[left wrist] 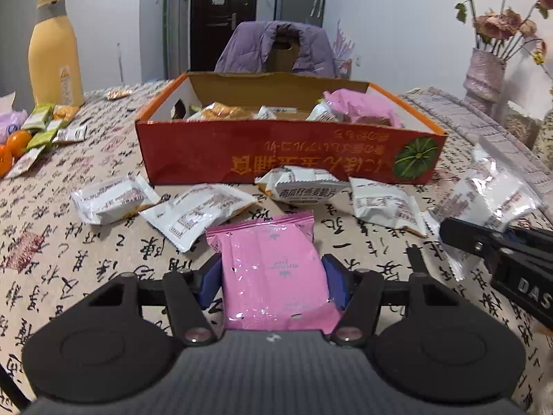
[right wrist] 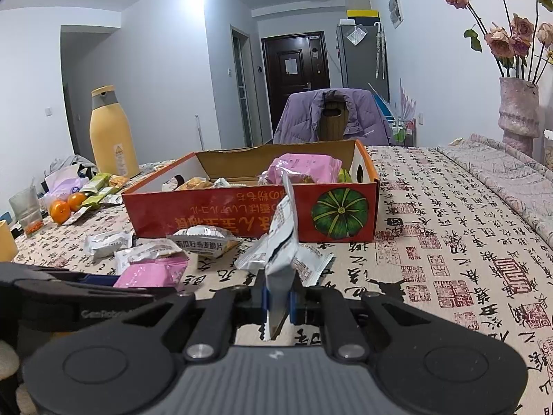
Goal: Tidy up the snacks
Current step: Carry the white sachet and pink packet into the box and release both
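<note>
Box point(left wrist: 287, 152) contents half hidden — left claw point(left wrist: 273, 276) clamps pink packet point(left wrist: 273, 269), right claw point(right wrist: 278, 302) pinches white packet point(right wrist: 281, 242).

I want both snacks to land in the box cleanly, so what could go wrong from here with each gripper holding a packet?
The right gripper pinches the white packet only by its lower edge, so it may swing or slip out. The left gripper spans the wide pink packet, whose glossy film could slide. Either packet might catch the box front wall, and loose white packets lie just before it.

Calligraphy-print tablecloth point(right wrist: 449, 242) under red box point(right wrist: 242, 219), loose white snack packets point(left wrist: 198, 212), yellow bottle point(right wrist: 112, 135), oranges point(right wrist: 67, 205).
</note>
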The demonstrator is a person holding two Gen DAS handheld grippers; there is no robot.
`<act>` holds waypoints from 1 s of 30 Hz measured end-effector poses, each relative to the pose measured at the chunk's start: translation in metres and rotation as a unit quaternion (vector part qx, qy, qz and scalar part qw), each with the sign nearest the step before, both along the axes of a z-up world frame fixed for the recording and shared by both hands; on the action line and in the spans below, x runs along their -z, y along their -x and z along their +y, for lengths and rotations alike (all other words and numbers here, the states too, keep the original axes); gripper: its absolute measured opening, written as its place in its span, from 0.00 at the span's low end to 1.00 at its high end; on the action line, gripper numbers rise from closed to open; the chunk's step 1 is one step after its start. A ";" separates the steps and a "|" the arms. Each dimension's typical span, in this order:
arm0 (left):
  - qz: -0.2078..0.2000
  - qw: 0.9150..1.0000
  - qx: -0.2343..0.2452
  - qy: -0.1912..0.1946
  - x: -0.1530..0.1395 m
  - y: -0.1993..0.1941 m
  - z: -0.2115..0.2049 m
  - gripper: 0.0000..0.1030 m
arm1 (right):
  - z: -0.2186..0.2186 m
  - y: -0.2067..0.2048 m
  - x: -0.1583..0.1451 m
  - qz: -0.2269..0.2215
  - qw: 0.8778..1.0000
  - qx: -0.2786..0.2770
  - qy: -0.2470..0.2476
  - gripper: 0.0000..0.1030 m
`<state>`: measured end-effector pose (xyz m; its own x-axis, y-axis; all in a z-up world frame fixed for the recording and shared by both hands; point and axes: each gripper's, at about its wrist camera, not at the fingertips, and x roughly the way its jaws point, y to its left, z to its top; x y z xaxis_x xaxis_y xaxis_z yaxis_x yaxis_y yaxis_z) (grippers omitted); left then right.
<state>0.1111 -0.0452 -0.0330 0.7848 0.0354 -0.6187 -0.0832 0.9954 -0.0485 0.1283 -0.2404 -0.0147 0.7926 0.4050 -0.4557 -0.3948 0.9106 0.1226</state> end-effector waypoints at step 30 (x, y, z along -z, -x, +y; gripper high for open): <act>-0.155 0.988 -0.014 0.004 -0.097 -0.030 0.031 0.60 | 0.037 -0.060 -0.058 -0.060 0.998 -0.013 -0.014 0.10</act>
<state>0.1407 -0.0140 0.0645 0.9355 0.0561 -0.3489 -0.0909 0.9923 -0.0843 0.1879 -0.2037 0.0432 0.8302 0.4365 -0.3467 -0.4307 0.8971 0.0984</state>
